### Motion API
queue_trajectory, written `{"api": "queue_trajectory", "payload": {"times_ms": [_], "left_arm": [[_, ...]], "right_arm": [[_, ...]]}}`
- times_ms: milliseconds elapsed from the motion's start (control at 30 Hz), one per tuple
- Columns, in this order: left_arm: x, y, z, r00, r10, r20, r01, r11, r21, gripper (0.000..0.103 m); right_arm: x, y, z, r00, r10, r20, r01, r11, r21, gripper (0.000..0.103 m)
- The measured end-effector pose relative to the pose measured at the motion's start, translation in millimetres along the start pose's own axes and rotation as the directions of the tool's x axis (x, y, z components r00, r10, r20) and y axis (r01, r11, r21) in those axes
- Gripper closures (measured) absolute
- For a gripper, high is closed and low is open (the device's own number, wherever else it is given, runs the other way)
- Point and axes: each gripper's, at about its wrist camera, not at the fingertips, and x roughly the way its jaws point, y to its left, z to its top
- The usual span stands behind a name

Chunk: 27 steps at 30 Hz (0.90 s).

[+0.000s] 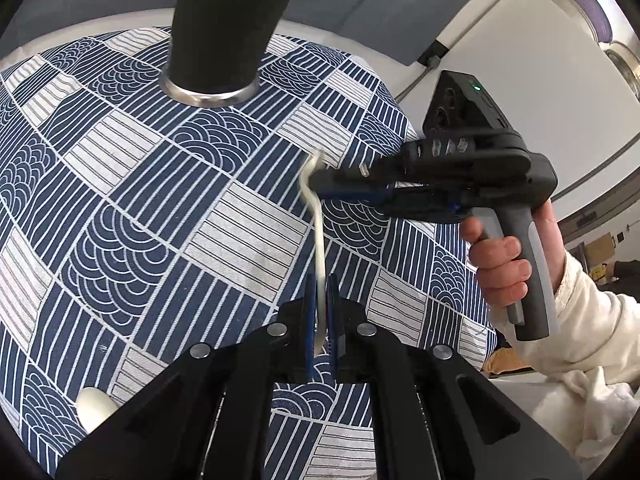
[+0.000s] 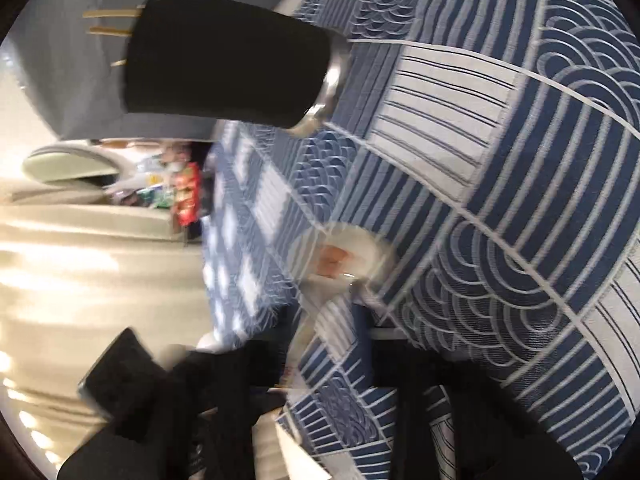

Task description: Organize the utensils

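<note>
A white spoon (image 1: 320, 240) stands nearly upright above the tablecloth, and my left gripper (image 1: 320, 284) is shut on its handle. My right gripper (image 1: 316, 190) comes in from the right, held by a hand (image 1: 504, 272), with its fingers closed on the spoon's bent neck. The blurred right wrist view shows the spoon's bowl (image 2: 348, 256), with an orange mark, just ahead of my right gripper (image 2: 356, 300). A black utensil holder (image 1: 216, 28) with a steel base stands at the far side. In the right wrist view the holder (image 2: 228, 60) has chopsticks (image 2: 112, 32) sticking out.
A blue and white patterned cloth (image 1: 140, 200) covers the table. Another white spoon (image 1: 94, 404) lies on it at the near left, partly hidden by my left gripper's body. A cream sleeve (image 1: 592, 320) is at the right edge. Coloured packets (image 2: 188, 196) lie beyond the table.
</note>
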Motion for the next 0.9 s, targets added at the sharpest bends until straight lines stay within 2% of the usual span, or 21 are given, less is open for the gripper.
{"api": "queue_trajectory", "payload": {"times_ms": [200, 300, 333, 400, 500, 567, 600, 633, 667, 733, 900], "left_arm": [[-2, 0, 3, 1.000, 0.003, 0.005, -0.003, 1.000, 0.012, 0.098], [1, 1, 3, 1.000, 0.005, -0.007, -0.005, 1.000, 0.005, 0.098], [2, 1, 4, 1.000, 0.002, -0.008, -0.002, 1.000, 0.004, 0.098], [2, 1, 4, 1.000, -0.003, -0.008, 0.003, 1.000, -0.001, 0.098], [3, 2, 6, 1.000, -0.021, -0.006, 0.021, 1.000, -0.008, 0.098], [3, 0, 6, 1.000, -0.029, -0.007, 0.029, 1.000, -0.009, 0.098], [3, -1, 5, 0.999, -0.032, -0.010, 0.032, 0.999, -0.007, 0.098], [3, -1, 5, 1.000, -0.021, -0.010, 0.021, 1.000, -0.004, 0.097], [2, -1, 5, 1.000, -0.024, -0.007, 0.024, 1.000, -0.006, 0.097], [-1, 3, 5, 0.999, -0.041, 0.001, 0.041, 0.999, -0.019, 0.097], [-1, 5, 7, 0.999, -0.041, -0.002, 0.041, 0.999, -0.008, 0.098]], "right_arm": [[-11, 7, 5, 0.999, 0.034, 0.026, -0.033, 0.999, -0.020, 0.102], [-11, 2, 2, 1.000, 0.000, 0.021, -0.001, 1.000, 0.008, 0.092], [-10, 0, -1, 1.000, -0.014, 0.009, 0.014, 1.000, 0.006, 0.069], [-10, -2, -7, 0.999, -0.043, 0.004, 0.043, 0.999, 0.004, 0.034], [-6, -6, -11, 1.000, -0.011, -0.003, 0.011, 0.999, 0.041, 0.034], [-2, -10, -10, 1.000, -0.003, 0.000, 0.003, 0.997, 0.079, 0.039], [1, -11, -9, 1.000, 0.009, 0.001, -0.009, 0.995, 0.097, 0.048], [3, -11, -7, 1.000, 0.020, 0.001, -0.020, 0.994, 0.109, 0.069], [6, -11, -6, 0.999, 0.033, 0.002, -0.033, 0.993, 0.115, 0.081], [5, -8, -7, 0.996, 0.085, 0.011, -0.086, 0.991, 0.101, 0.085], [-1, 9, -6, 0.995, 0.094, 0.025, -0.095, 0.995, 0.036, 0.090]]}}
